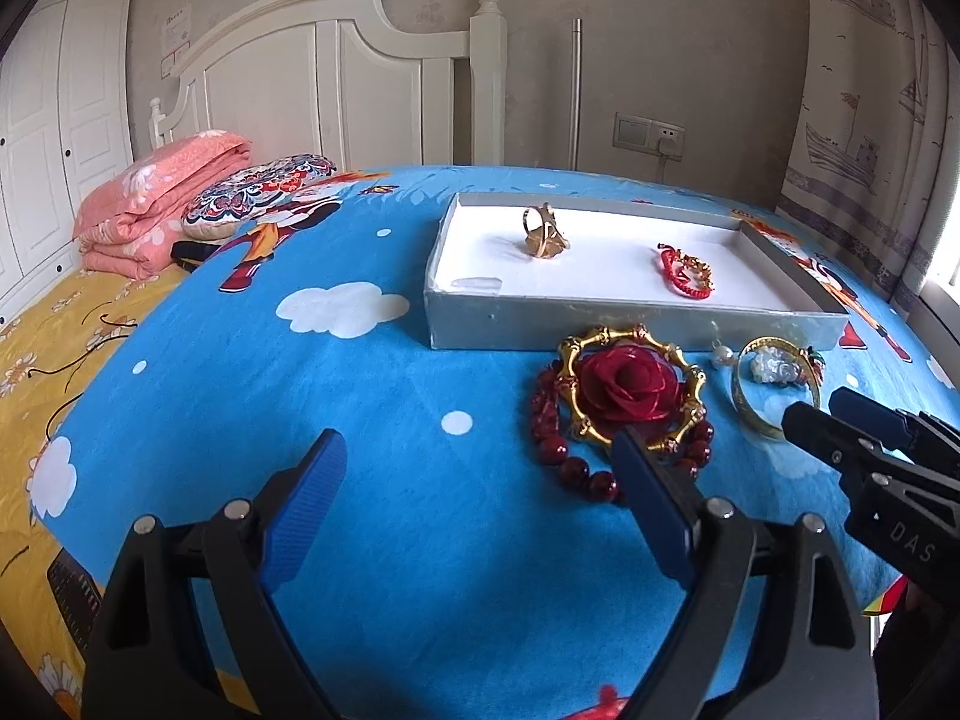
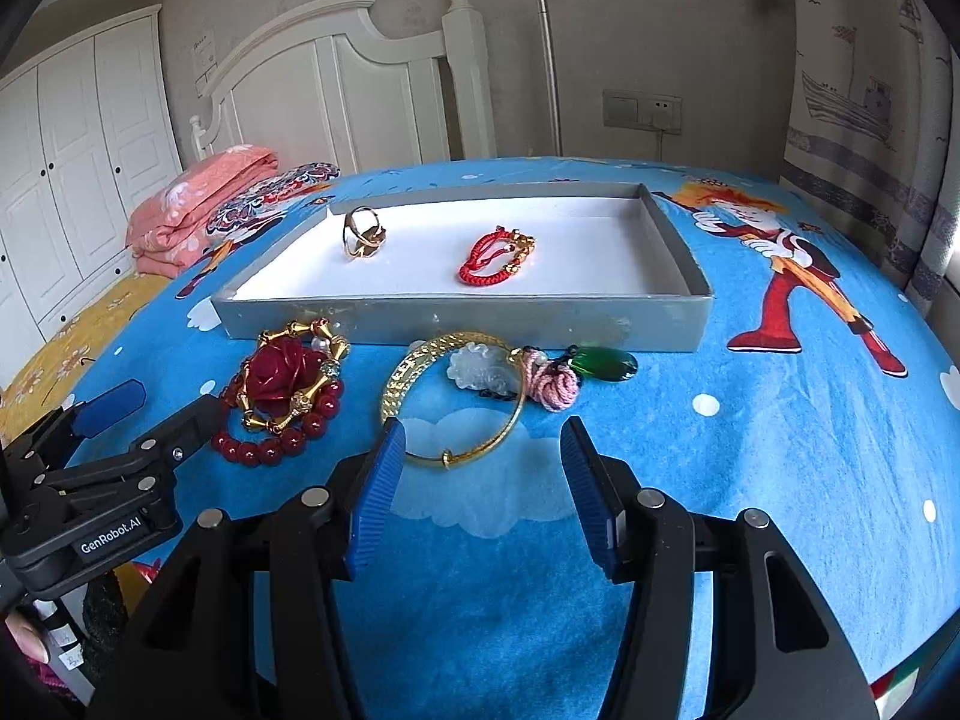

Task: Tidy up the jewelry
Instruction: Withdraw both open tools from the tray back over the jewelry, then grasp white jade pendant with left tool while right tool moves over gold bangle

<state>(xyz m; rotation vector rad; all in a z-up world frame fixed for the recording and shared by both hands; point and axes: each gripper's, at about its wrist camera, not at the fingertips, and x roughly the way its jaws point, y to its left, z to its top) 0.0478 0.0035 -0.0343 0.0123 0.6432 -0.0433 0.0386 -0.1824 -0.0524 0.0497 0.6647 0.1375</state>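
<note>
A grey tray (image 1: 630, 324) (image 2: 480, 318) with a white lining holds a gold ring (image 1: 543, 234) (image 2: 362, 234) and a red cord bracelet (image 1: 684, 267) (image 2: 492, 258). In front of it lie a red rose (image 1: 627, 384) (image 2: 282, 369) inside a gold bamboo bracelet (image 2: 300, 330), a red bead bracelet (image 1: 546, 408) (image 2: 270, 450), a gold bangle (image 1: 750, 414) (image 2: 414, 372), a pale jade pendant (image 2: 480, 369), a pink cord (image 2: 555, 387) and a green gem (image 2: 606, 363). My left gripper (image 1: 478, 438) (image 2: 174, 399) stands wide open just left of the beads, nothing between its fingers. My right gripper (image 2: 482, 429) (image 1: 816, 408) is open, the bangle's near rim between its fingertips.
Everything lies on a bed with a blue cartoon sheet (image 1: 372, 396). A folded pink quilt (image 1: 156, 198) and a patterned pillow (image 1: 258, 192) sit at the far left by the white headboard (image 1: 312, 72). A curtain (image 2: 864, 120) hangs on the right. A fingertip (image 2: 24, 642) shows at the lower left.
</note>
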